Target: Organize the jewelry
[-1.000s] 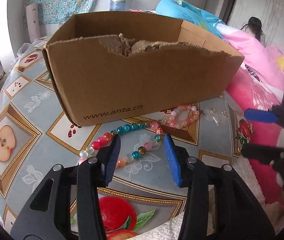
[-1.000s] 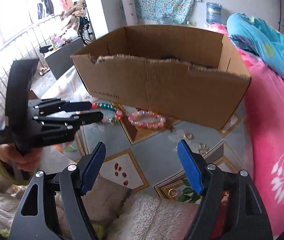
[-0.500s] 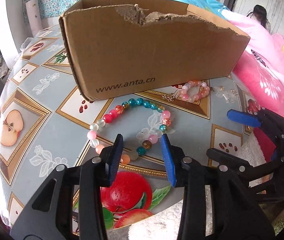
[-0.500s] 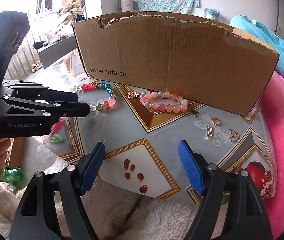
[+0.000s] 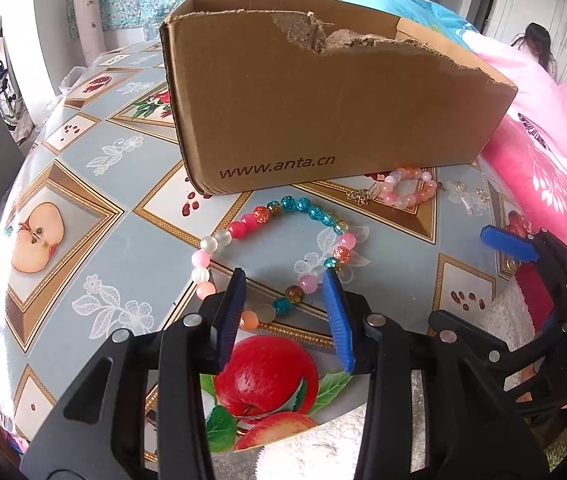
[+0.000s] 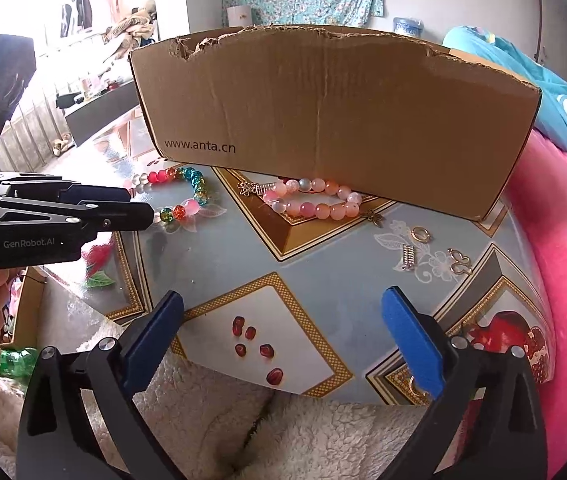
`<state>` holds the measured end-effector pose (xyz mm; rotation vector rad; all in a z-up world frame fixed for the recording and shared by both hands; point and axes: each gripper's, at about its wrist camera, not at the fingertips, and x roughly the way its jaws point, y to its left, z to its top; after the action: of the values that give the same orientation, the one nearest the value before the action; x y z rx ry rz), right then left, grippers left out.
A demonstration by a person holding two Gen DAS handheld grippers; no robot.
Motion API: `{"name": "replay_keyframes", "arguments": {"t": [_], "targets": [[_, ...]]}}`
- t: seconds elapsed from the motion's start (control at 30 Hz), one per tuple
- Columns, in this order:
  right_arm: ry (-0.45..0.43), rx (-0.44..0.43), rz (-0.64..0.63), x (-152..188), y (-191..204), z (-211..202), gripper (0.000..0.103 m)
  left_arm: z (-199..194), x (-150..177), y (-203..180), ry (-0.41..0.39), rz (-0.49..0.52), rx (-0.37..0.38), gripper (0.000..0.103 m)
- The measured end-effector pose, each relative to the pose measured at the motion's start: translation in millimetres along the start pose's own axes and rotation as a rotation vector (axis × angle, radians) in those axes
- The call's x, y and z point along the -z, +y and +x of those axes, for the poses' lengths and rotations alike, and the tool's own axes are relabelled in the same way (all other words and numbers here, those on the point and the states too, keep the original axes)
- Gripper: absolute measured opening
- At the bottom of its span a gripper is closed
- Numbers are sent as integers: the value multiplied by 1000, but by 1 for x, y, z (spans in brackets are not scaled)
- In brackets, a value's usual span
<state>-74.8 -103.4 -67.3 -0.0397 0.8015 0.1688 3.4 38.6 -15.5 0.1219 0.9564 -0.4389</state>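
A multicoloured bead bracelet [image 5: 279,248] lies on the fruit-patterned table [image 5: 83,240] in front of a torn cardboard box [image 5: 323,112]. My left gripper [image 5: 285,300] is open, its fingertips over the bracelet's near beads. A pink bead bracelet [image 5: 407,192] with a gold charm lies at the box's foot; it also shows in the right wrist view [image 6: 315,200]. Small gold rings and charms [image 6: 435,250] lie to its right. My right gripper [image 6: 283,332] is open wide and empty, low over the table's near edge. The left gripper [image 6: 139,208] shows there beside the colourful bracelet [image 6: 187,196].
The box [image 6: 335,112] blocks the far half of the table [image 6: 243,248]. A pink quilted bed [image 6: 563,220] runs along the right. White fleece [image 6: 283,428] covers the front below the table edge. A gold ring [image 6: 415,386] sits near the right finger.
Both grippers have dropped lower and pulled back toward the table's near edge. The left fingers now sit over the colourful bracelet's near beads. No jewelry has moved.
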Motion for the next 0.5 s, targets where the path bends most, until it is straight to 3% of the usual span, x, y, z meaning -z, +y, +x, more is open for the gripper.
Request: {"name": "replay_keyframes", "arguments": {"t": [0.2, 0.27, 0.37, 0.5], "targets": [[10, -52, 40, -5, -6, -3, 97, 2, -2, -3, 1, 8, -25, 38], [-42, -97, 83, -5, -11, -18, 97, 3, -2, -4, 1, 4, -31, 38], [-134, -94, 79, 2, -14, -46, 97, 4, -3, -5, -2, -3, -40, 38], [-137, -82, 126, 23, -24, -66, 96, 5, -5, -7, -4, -10, -49, 38]]}}
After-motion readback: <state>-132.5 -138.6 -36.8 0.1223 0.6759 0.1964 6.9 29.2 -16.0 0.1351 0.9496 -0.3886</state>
